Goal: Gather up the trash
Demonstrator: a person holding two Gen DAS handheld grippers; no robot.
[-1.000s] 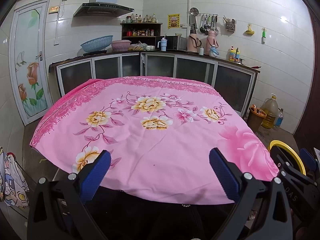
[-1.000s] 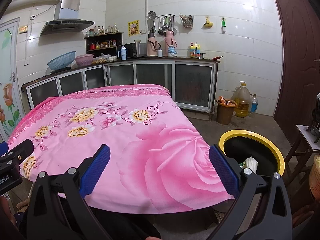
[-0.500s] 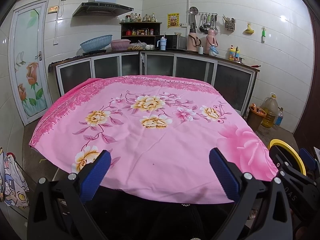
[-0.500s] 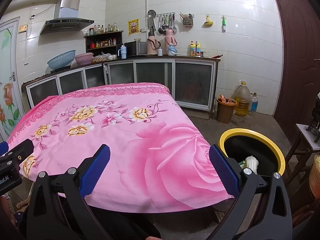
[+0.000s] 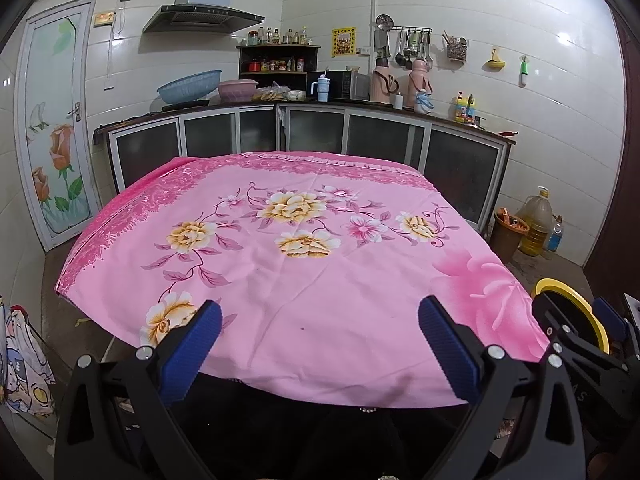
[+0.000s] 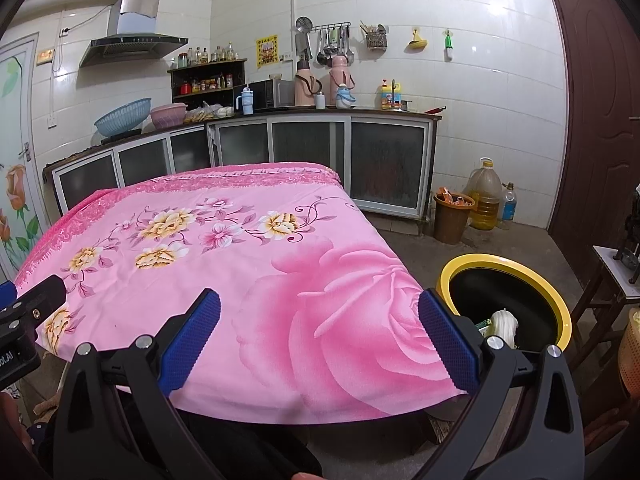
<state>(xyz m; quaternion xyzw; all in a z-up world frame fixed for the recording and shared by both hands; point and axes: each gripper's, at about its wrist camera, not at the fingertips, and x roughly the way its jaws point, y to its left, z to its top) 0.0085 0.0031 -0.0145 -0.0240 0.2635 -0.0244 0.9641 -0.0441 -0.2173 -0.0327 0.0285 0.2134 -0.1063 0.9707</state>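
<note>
A yellow-rimmed black trash bin stands on the floor right of the table, with white crumpled trash inside; its rim also shows in the left wrist view. The table wears a pink floral cloth, and I see no trash on it. My left gripper is open and empty over the table's near edge. My right gripper is open and empty over the near right corner, its right finger next to the bin. The right gripper's body shows in the left wrist view.
Kitchen cabinets with flasks and bowls line the back wall. A brown bin, an oil jug and a bottle stand on the floor at back right. A small wooden table is at far right. A door is left.
Both grippers have stayed open and almost still; the views have shifted only slightly.
</note>
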